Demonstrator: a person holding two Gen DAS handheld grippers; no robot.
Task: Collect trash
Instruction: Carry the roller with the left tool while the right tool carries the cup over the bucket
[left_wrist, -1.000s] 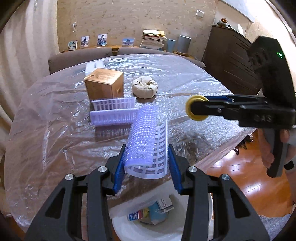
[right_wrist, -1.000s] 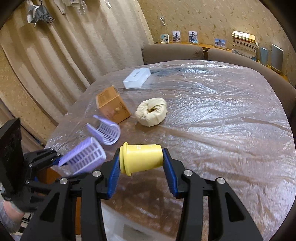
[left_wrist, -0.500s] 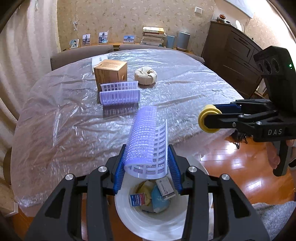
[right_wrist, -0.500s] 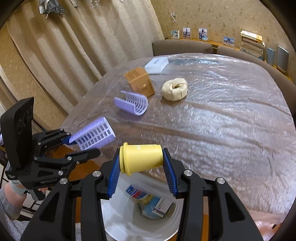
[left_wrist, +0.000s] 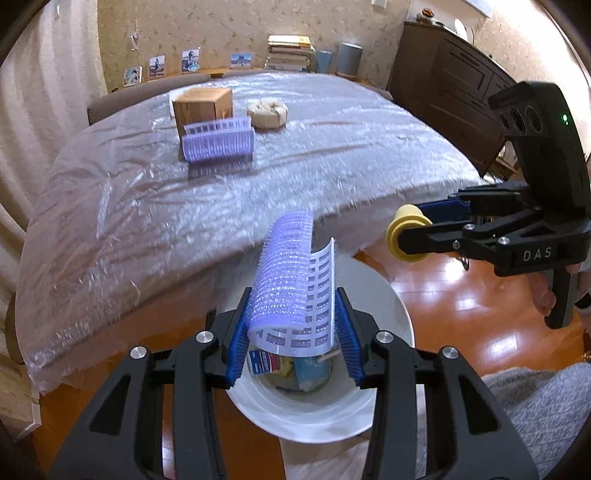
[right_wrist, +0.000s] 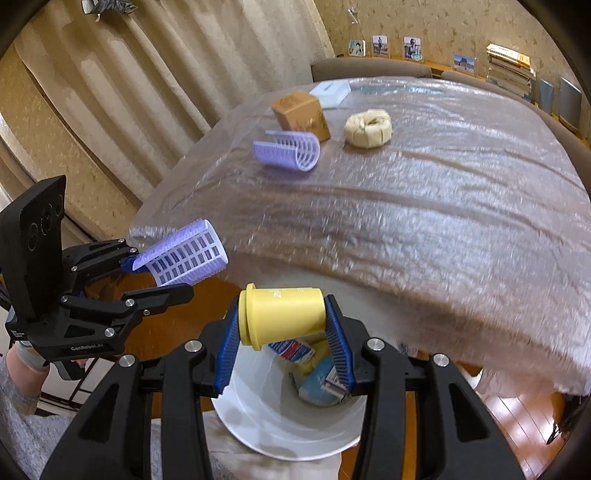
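Bin (left_wrist: 388, 302) contents half hidden behind gripped purple curler (left_wrist: 291, 284).

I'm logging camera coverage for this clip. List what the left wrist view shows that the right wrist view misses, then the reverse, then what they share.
Left wrist only: the dark wooden cabinet at the right and a grey rug on the floor.

Right wrist only: the white box in full behind the brown box, and the long curtains.

Both: the white bin, the purple curler in the left gripper, the yellow cup in the right gripper, and the spare curler and beige ring on the table.
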